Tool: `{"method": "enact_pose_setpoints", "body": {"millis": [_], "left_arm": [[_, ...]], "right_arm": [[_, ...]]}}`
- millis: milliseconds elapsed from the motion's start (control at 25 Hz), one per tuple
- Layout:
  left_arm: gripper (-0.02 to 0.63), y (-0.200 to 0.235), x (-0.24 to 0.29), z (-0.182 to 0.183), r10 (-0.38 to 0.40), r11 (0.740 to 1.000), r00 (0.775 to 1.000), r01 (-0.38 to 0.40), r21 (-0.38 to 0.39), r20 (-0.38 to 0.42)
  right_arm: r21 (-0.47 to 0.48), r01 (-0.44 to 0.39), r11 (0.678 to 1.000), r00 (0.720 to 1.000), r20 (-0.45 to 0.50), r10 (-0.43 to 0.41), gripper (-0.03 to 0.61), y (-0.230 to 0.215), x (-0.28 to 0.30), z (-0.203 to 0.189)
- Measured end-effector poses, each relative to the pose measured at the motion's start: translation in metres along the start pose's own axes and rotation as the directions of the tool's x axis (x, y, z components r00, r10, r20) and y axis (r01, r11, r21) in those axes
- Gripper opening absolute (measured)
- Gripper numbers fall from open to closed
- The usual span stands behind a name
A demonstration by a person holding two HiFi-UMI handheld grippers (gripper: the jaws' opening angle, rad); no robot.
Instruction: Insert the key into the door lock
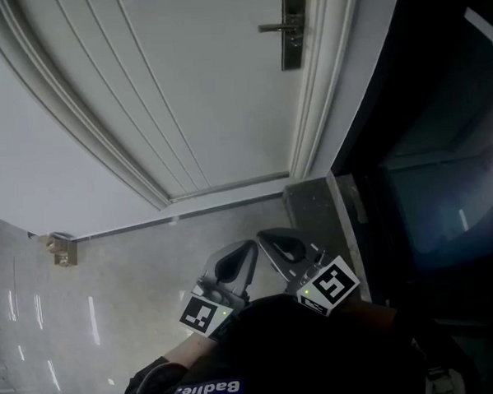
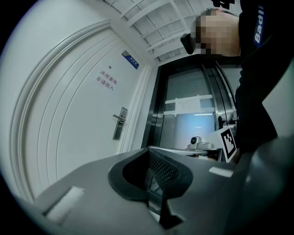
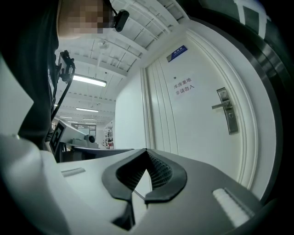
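Left tongs (image 1: 251,246) and right tongs (image 1: 265,235) are both fully closed, well short of the door lock (image 1: 294,26). No key is discernible. Risk: off-axis or keyless arrival prevents insertion.

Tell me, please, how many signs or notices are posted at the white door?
2: a blue plaque high by the top of the door, and red lettering below it on the door face. None seems hidden.

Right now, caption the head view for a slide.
Left hand-held gripper and right hand-held gripper, shut, face the door lock.
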State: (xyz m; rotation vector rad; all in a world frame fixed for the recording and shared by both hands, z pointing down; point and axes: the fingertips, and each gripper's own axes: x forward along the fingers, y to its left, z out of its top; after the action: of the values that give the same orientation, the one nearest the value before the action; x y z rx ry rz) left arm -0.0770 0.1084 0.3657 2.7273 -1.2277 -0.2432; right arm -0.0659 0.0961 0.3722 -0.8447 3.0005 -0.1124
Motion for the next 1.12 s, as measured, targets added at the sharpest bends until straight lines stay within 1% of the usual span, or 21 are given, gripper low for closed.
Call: {"method": "enact_pose_setpoints", "body": {"millis": [200, 360, 600, 880, 1120], "left_arm": [[0.014, -0.002, -0.005, 0.008, -0.02, 1.0, 0.999, 0.02, 0.022, 0.025], [0.014, -0.007, -0.003, 0.01, -0.029, 0.999, 0.999, 0.028, 0.03, 0.026], [0.014, -0.009, -0.006, 0.008, -0.014, 1.0, 1.0, 0.013, 0.021, 0.027], [0.014, -0.014, -0.005, 0.006, -0.01, 1.0, 1.0, 0.009, 0.027, 0.026], [0.014, -0.013, -0.001, 0.006, -0.007, 1.0, 1.0, 0.007, 0.03, 0.025]], "right_arm": [[-0.023, 0.007, 1.0, 1.0, 0.009, -0.007, 0.0, 0.005, 0.002, 0.008], [-0.03, 0.009, 0.999, 1.0, 0.006, -0.009, 0.0, 0.004, -0.002, 0.011], [-0.017, 0.003, 1.0, 1.0, -0.003, -0.003, 0.0, 0.005, -0.005, 0.007], [-0.016, -0.023, 1.0, 1.0, -0.015, 0.023, 0.0, 0.008, -0.008, 0.002], [-0.014, -0.023, 1.0, 1.0, -0.012, 0.023, 0.0, 0.003, -0.009, 0.002]]}}
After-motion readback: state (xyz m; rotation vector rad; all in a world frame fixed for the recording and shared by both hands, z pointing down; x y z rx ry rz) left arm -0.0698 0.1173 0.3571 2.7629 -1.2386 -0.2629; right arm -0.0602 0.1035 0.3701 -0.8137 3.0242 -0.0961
